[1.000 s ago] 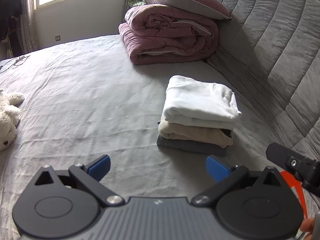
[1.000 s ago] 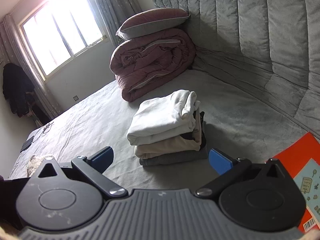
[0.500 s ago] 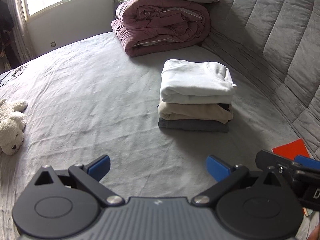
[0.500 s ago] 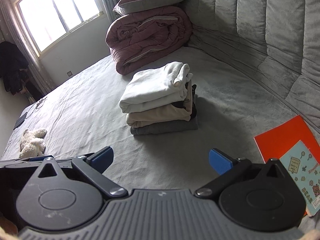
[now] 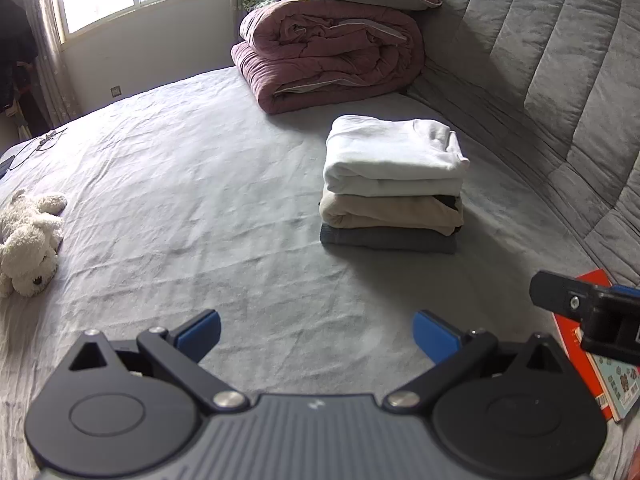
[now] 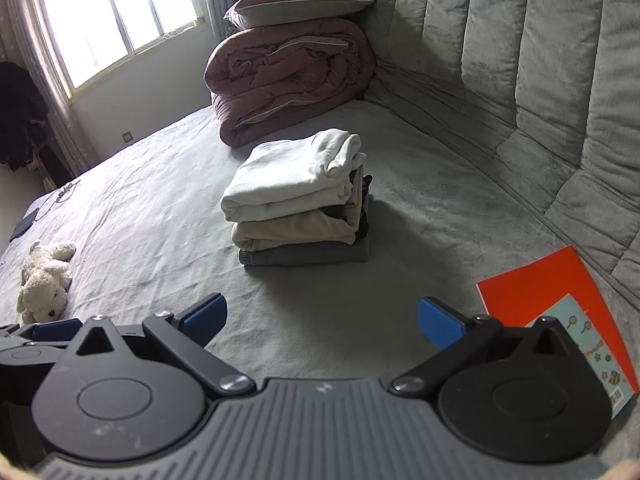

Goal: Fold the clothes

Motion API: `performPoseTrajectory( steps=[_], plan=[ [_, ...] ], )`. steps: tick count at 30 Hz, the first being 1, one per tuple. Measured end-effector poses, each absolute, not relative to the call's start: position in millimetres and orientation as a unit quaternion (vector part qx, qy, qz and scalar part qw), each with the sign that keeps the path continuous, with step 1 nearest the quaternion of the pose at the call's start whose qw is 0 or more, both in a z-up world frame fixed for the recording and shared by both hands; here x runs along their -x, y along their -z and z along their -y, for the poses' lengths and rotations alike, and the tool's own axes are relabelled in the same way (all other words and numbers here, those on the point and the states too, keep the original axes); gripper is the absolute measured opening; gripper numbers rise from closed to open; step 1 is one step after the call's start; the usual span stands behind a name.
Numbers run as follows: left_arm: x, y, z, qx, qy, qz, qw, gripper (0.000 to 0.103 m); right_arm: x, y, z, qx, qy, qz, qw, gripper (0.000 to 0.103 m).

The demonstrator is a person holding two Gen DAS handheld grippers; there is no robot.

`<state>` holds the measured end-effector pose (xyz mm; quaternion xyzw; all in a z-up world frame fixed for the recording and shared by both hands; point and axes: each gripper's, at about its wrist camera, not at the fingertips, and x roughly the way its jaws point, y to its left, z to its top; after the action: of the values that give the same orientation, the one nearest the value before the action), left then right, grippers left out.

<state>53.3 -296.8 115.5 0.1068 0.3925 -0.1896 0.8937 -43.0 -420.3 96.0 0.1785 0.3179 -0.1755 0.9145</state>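
Your stack of folded clothes (image 5: pixel 392 188) sits finished on the bed (image 5: pixel 200 200); your left claw (image 5: pixel 316 334) and right claw (image 6: pixel 322 320) gape wide, empty, no unfolded garment visible.

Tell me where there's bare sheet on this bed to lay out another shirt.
The widest bare stretch lies between the plush dog and the stack of folded clothes. It gets tighter on the right: books against the headboard, folded quilt behind the stack.
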Motion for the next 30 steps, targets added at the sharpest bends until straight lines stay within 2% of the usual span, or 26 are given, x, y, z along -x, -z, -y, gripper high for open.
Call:
performPoseTrajectory(
  steps=[30],
  plan=[
    [-49.1, -114.9, 296.6, -0.114, 0.191, -0.397, 0.890, 0.102, 42.7, -96.5, 415.2, -0.174, 0.160, -0.319, 0.918, 0.103]
  ],
)
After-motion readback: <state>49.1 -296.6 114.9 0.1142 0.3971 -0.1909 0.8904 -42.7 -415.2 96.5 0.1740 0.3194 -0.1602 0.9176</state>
